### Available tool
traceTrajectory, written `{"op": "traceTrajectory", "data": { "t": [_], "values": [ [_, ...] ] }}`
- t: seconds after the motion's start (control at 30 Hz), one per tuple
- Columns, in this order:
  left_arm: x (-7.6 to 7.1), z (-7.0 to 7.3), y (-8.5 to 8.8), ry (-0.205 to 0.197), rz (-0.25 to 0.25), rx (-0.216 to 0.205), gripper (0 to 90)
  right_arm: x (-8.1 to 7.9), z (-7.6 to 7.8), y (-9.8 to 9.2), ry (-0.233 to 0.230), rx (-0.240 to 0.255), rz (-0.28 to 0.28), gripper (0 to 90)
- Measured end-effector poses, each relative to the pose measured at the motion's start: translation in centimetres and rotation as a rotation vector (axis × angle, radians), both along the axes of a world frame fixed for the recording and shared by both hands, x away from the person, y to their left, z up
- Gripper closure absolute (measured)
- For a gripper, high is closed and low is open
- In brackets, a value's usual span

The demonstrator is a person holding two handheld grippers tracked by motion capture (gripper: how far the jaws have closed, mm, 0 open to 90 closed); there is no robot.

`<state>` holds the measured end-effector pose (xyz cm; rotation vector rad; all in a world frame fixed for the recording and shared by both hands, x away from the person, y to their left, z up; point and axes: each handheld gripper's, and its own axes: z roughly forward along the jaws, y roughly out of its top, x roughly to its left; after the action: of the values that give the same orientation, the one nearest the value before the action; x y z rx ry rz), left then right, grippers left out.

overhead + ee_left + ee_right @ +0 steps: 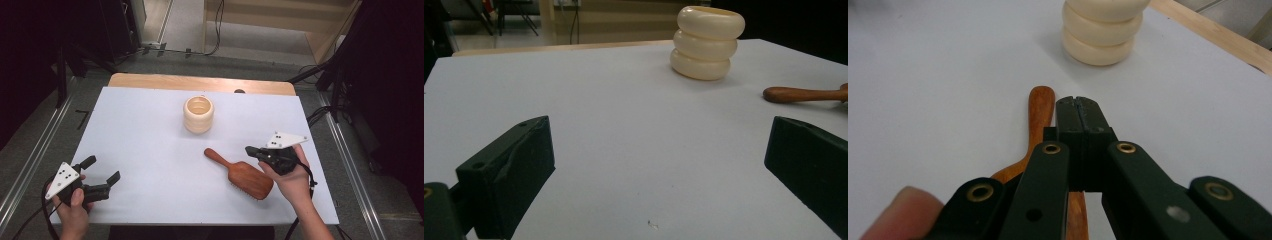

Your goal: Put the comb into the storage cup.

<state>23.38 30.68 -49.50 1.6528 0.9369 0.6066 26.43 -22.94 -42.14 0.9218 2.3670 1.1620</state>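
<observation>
A wooden hairbrush [245, 177] lies on the white sheet at the right, its handle [1040, 107] pointing toward a cream ribbed cup [198, 114] that stands upright in the middle rear. My right gripper [248, 150] hovers just above and right of the brush. Its jaws are shut, pressed together with nothing between them [1079, 102], and the handle lies below and to their left. At the front left corner my left gripper [104, 169] rests low and open. Its jaws [659, 127] stand wide apart over bare sheet, facing the cup [708, 42] and the handle tip [804, 93].
The white sheet [150, 150] covers most of a wooden table, and a strip of the wood [200, 82] shows along the far edge. Dark stands and cables surround the table on the floor. The person's hands enter from the bottom edge.
</observation>
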Motion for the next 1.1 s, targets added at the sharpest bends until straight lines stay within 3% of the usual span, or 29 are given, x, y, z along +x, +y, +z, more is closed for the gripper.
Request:
{"op": "traceTrajectory", "data": {
  "t": [0.23,0.53,0.83,1.1],
  "values": [
    [0.0,0.0,-0.1,0.000,-0.013,0.009,0.0,1.6,0.1,2.5,0.012,-0.106,0.035,88.2],
    [0.0,0.0,-0.2,0.001,-0.020,0.016,0.0,3.8,-0.4,5.1,0.094,-0.173,0.113,88.3],
    [0.0,0.0,-0.3,0.002,-0.027,0.026,0.0,5.6,-1.6,7.4,0.201,-0.240,0.116,88.4],
    [0.0,0.0,-0.3,0.002,-0.029,0.031,0.0,7.1,-2.8,8.8,0.258,-0.307,0.096,88.4]
  ]
}}
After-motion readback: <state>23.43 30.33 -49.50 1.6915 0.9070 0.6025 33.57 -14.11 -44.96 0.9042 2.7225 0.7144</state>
